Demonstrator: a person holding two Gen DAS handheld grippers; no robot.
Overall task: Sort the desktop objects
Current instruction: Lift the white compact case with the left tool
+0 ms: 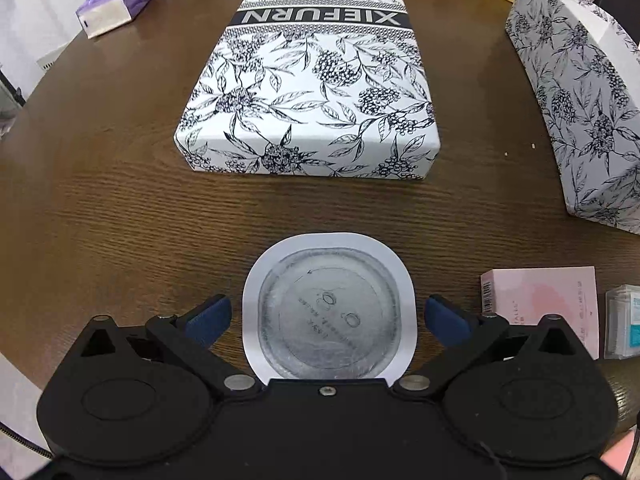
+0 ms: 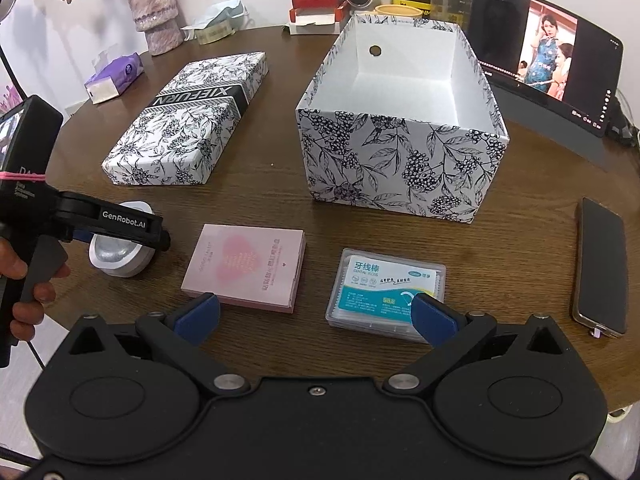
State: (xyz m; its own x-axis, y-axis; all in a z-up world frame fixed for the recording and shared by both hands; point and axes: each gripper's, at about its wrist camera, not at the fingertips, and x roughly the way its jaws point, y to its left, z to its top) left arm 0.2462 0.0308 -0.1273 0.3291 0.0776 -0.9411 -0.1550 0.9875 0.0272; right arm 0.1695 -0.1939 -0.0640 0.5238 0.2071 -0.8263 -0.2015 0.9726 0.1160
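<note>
A white rounded cup with a silvery foil lid (image 1: 328, 280) sits on the brown table near its front edge. My left gripper (image 1: 327, 318) is open, one blue finger on each side of the cup and a small gap to each. The right wrist view shows the same cup (image 2: 120, 256) at the left, under the left gripper's body. My right gripper (image 2: 316, 314) is open and empty above the table. Its left finger is near a pink flat box (image 2: 244, 266), and its right finger overlaps a clear dental floss box (image 2: 386, 292). An open floral box (image 2: 400, 128) stands behind them.
The floral box lid (image 1: 308, 80) lies flat at the table's middle. A phone (image 2: 600, 268) lies at the right edge. A tablet (image 2: 548, 60) stands behind the open box. A purple tissue pack (image 2: 114, 78), a vase (image 2: 156, 12) and small boxes line the back. A hand (image 2: 24, 280) holds the left gripper.
</note>
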